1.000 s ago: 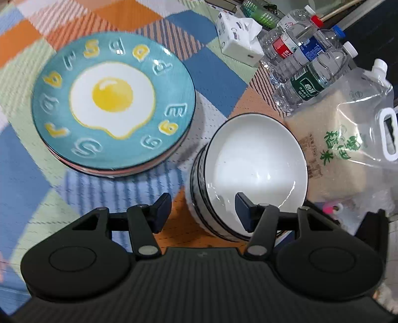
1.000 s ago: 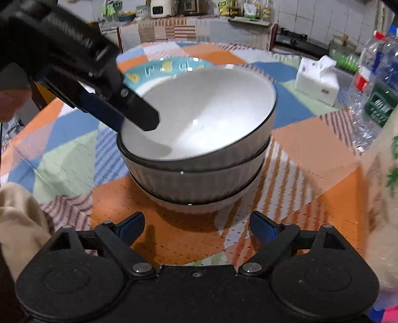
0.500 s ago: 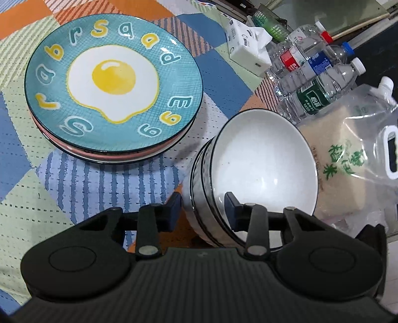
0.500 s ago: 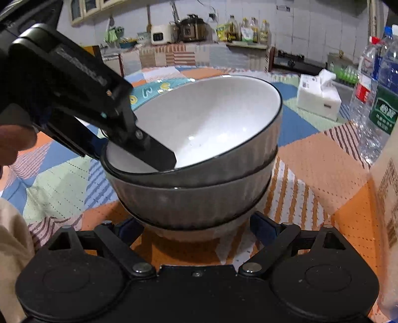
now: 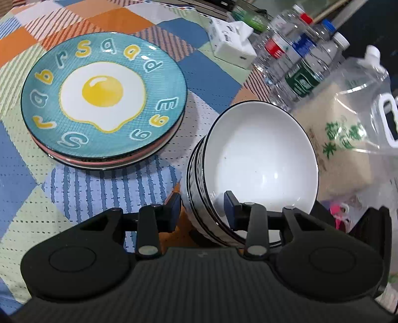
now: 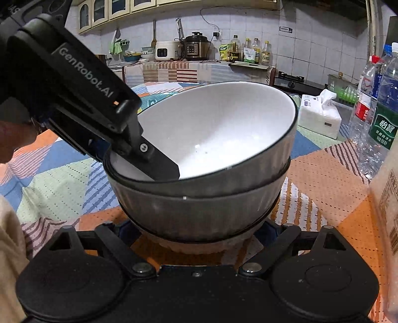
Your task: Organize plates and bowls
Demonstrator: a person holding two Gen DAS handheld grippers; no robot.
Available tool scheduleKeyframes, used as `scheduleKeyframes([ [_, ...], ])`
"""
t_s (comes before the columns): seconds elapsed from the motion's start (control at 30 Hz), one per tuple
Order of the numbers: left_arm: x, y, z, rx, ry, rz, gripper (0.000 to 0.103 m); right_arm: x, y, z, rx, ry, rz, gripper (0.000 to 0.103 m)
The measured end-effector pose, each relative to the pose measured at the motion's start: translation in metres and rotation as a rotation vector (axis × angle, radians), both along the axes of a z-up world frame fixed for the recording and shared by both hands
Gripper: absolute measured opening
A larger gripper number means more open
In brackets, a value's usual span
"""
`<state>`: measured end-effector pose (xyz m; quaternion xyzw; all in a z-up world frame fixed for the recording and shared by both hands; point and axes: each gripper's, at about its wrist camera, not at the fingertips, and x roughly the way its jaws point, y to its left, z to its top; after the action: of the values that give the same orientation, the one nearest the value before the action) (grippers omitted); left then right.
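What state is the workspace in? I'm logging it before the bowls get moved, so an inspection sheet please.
Surface: patchwork tablecloth.
Job's things: nested bowl stack; plate stack beside it, apart.
Clutter: water bottles, tissue box, rice bag.
Grippers: left hand-held gripper clamps the bowl rim; right hand-held gripper open around the stack's base.
Cables: wall cord.
Surroundings: kitchen counter with cookers.
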<state>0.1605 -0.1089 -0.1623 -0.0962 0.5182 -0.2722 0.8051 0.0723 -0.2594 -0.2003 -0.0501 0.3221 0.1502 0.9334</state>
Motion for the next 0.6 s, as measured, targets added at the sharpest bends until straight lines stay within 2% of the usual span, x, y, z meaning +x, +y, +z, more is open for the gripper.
scheduleKeyframes([
  [0.23,-0.004,0.006,0.018,-0.008,-0.001,-0.005,0.035,-0.006,0.003,0.010,-0.007,-0.015,-0.004,0.095],
  [0.4,-0.014,0.022,0.042,-0.029,-0.022,0.017,0.035,-0.011,0.010,0.030,-0.014,-0.060,0.029,0.094],
  [0.6,-0.014,0.041,0.072,-0.004,-0.044,0.020,0.035,-0.008,0.025,0.054,-0.023,-0.095,0.081,0.094],
])
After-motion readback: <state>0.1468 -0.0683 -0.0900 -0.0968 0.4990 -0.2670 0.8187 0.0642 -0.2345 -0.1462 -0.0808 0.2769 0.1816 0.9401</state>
